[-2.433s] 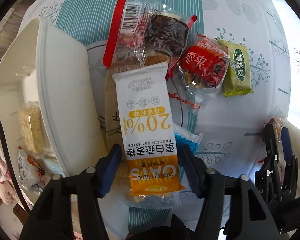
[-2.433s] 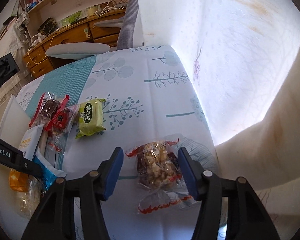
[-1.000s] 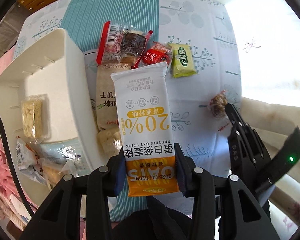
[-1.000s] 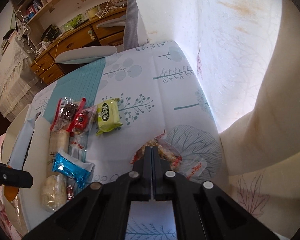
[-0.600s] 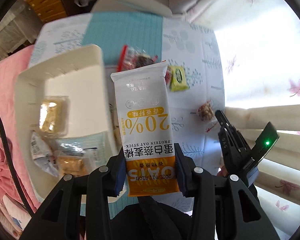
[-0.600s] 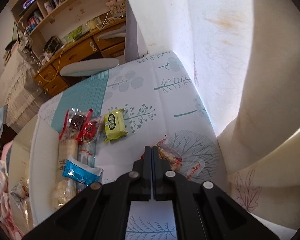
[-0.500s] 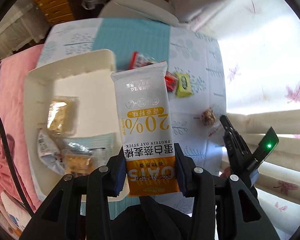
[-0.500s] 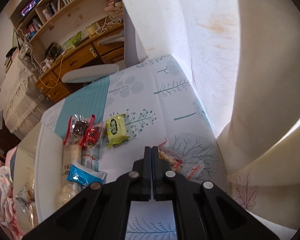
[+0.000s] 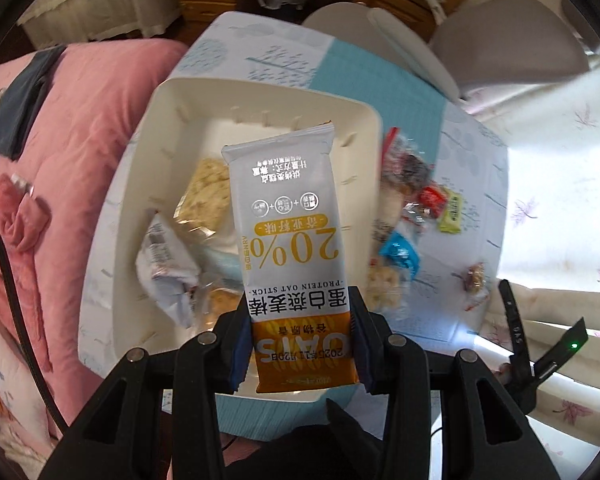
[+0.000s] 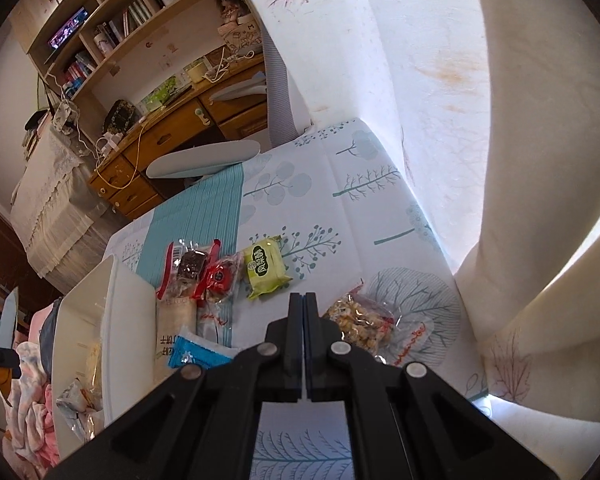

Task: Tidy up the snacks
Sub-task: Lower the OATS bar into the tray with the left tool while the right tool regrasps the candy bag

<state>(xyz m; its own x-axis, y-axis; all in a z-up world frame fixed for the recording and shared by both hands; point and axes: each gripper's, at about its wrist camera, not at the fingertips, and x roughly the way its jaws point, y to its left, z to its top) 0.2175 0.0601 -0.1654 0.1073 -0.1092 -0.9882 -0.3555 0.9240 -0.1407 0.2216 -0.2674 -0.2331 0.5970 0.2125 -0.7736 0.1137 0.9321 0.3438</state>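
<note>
Left tongs [image 9: 300, 344] clamp the orange end of a white-and-orange oat-stick wrapper [image 9: 290, 240], held above the cream rectangular plastic bin [image 9: 112, 216], which contains several wrapped snacks [image 9: 168, 264]. Right tongs [image 10: 303, 312] are fully closed on nothing above the tree-patterned counter [image 10: 340, 184]; a clear nut-cluster packet [image 10: 360, 322] lies at their 3 o'clock, a green wrapped snack [image 10: 264, 266] at 11 o'clock.

Open floor at the bin's far end

The white bin [image 9: 364, 120] holds snack packets [image 9: 168, 264] crowding its near half; beside it a row of snacks [image 10: 204, 276] lines the tablecloth [image 10: 340, 184], bare beyond them.
</note>
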